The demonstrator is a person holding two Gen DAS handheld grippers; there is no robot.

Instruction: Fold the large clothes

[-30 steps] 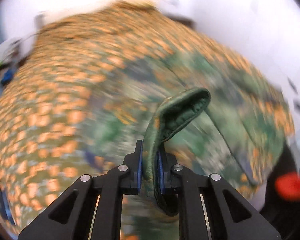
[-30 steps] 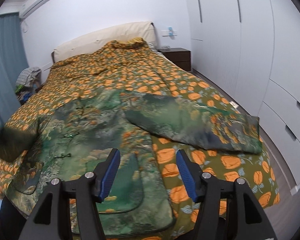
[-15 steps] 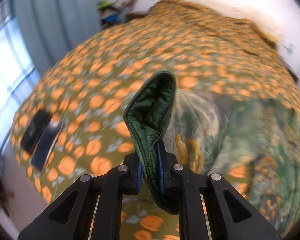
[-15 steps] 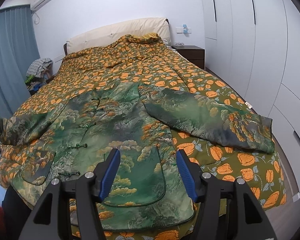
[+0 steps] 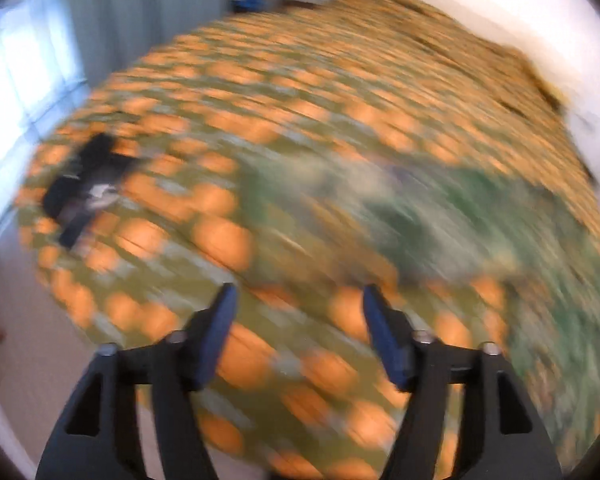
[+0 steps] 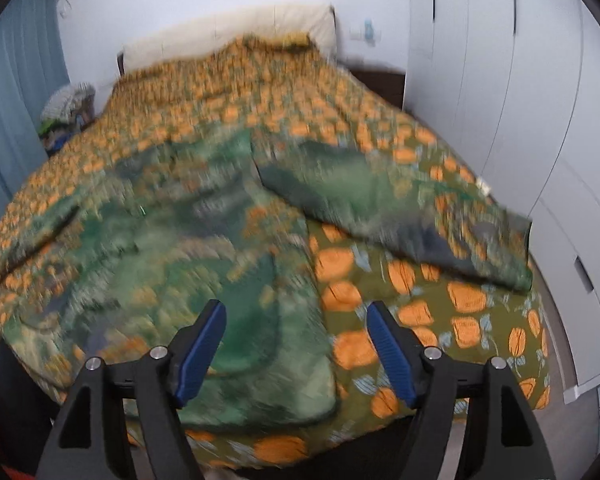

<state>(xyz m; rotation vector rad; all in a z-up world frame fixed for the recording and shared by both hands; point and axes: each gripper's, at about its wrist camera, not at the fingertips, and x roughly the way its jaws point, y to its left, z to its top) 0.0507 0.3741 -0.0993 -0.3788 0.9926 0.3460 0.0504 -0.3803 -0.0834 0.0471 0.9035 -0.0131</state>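
We see the green jacket (image 6: pixel 204 248) spread flat on the bed (image 6: pixel 420 312), collar toward the headboard, hem toward us, one sleeve (image 6: pixel 400 220) stretched to the right. The left gripper (image 5: pixel 296 312) and the right gripper (image 6: pixel 294 328) are opening, with nothing between their jaws. The slippery padded cloth may bunch or slide off if we pinch too little.

Orange-patterned bedspread (image 6: pixel 420 300), white wardrobe (image 6: pixel 500 80)

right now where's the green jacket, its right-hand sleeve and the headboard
green jacket (image 6: pixel 228 264), right wrist view, on the front panel of the body
sleeve (image 6: pixel 380 208), right wrist view, mid-length of the sleeve lying out on the bedspread
headboard (image 6: pixel 236 32), right wrist view, on its cream padded face
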